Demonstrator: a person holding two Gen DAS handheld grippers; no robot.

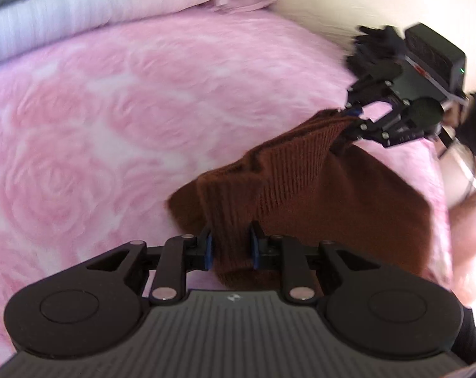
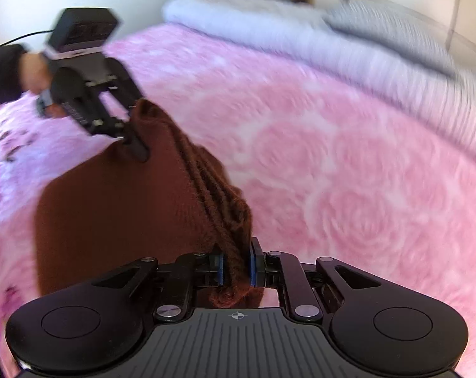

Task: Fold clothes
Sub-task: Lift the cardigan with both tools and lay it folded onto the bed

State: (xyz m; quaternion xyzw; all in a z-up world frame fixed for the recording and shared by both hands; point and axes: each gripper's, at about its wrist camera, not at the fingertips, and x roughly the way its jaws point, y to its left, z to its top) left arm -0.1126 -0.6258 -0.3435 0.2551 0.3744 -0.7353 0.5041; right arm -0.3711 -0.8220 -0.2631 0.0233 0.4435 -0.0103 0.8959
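Pink rose-patterned blanket (image 1: 96, 132) across the bed, pale folded bedding (image 2: 301, 34) along its far edge, brown knit garment (image 1: 301, 182) stretched above the blanket, left gripper (image 1: 230, 247) fingers clamped on one bunched end, right gripper (image 2: 237, 263) fingers clamped on the other.

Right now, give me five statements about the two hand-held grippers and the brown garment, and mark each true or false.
1. The left hand-held gripper is shut on the brown knit garment. True.
2. The right hand-held gripper is open and holds nothing. False: it is shut on a bunched part of the garment.
3. The garment lies over a pink rose-patterned blanket. True.
4. The garment is blue. False: it is brown.
5. White and grey bedding lies at the blanket's far edge. True.
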